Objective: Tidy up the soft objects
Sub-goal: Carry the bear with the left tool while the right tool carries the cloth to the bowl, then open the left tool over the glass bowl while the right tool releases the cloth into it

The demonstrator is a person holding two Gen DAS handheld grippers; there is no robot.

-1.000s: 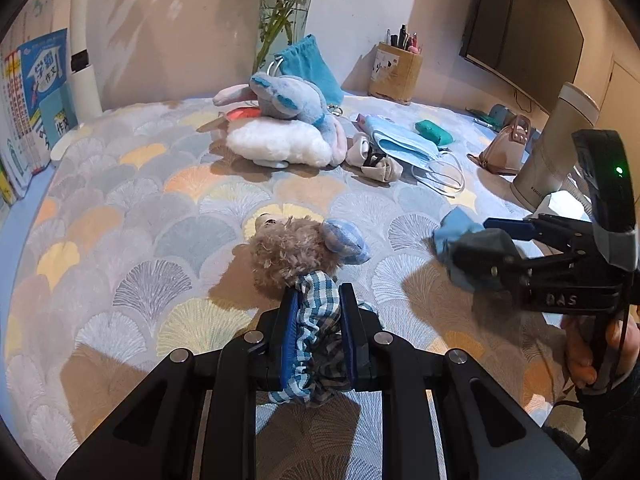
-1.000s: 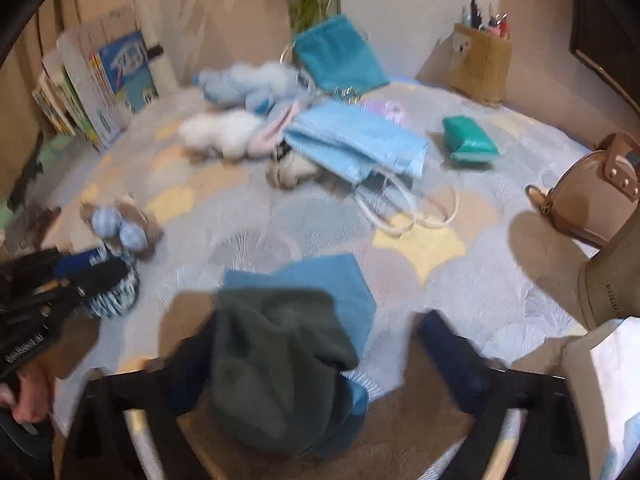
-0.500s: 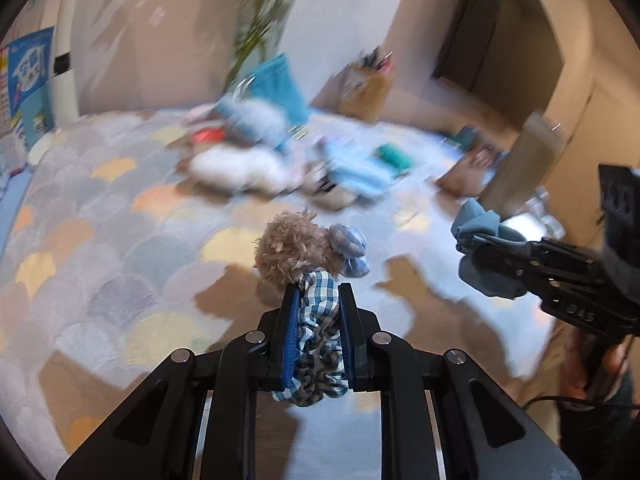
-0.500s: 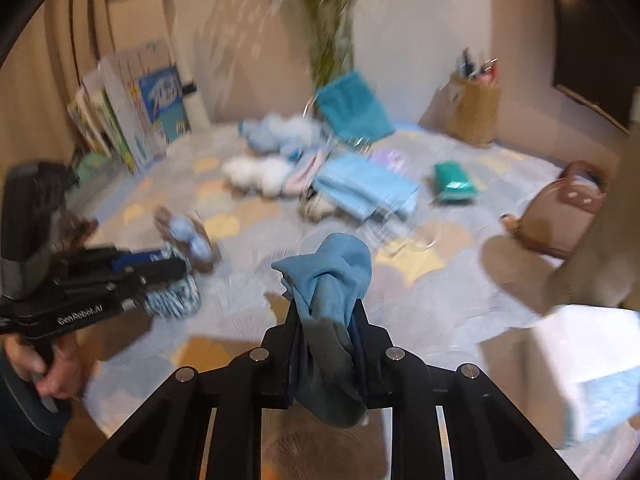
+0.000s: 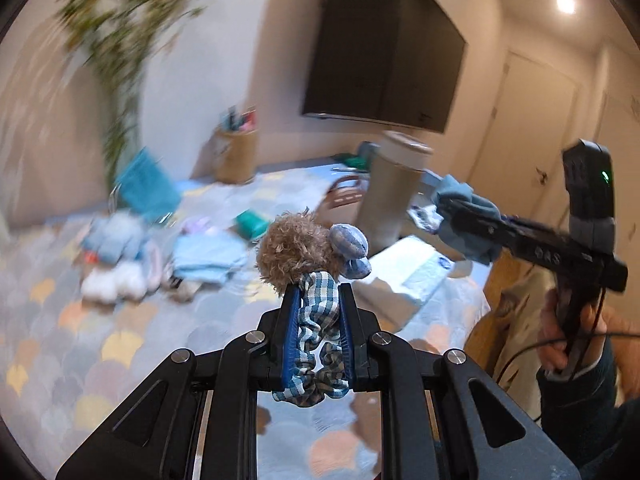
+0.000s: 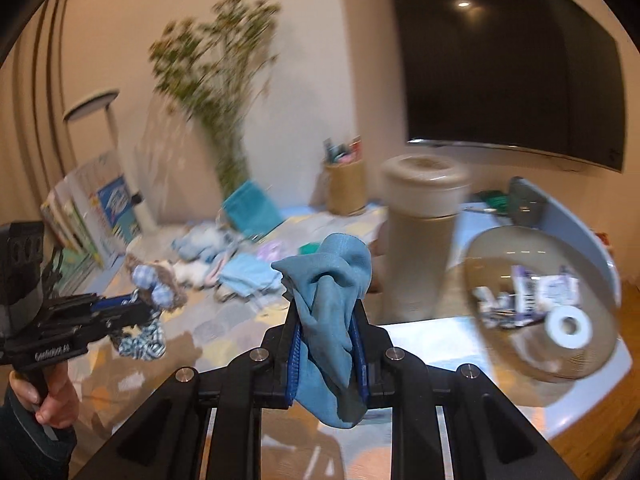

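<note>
Bowl (image 6: pixel 516 344) lies just right of the right gripper (image 6: pixel 326 312), which clamps a blue cloth (image 6: pixel 328 276); left gripper (image 5: pixel 318 300), farther left, grips the plush toy (image 5: pixel 304 252) above the table (image 5: pixel 80 360).

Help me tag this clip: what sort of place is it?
Probably a living room at home: a wall-mounted TV, a tall plant, and a table strewn with soft toys.

Warm ceiling light (image 5: pixel 565 2), motion-blurred background, sharp foreground, dark fisheye-curved edges.
</note>
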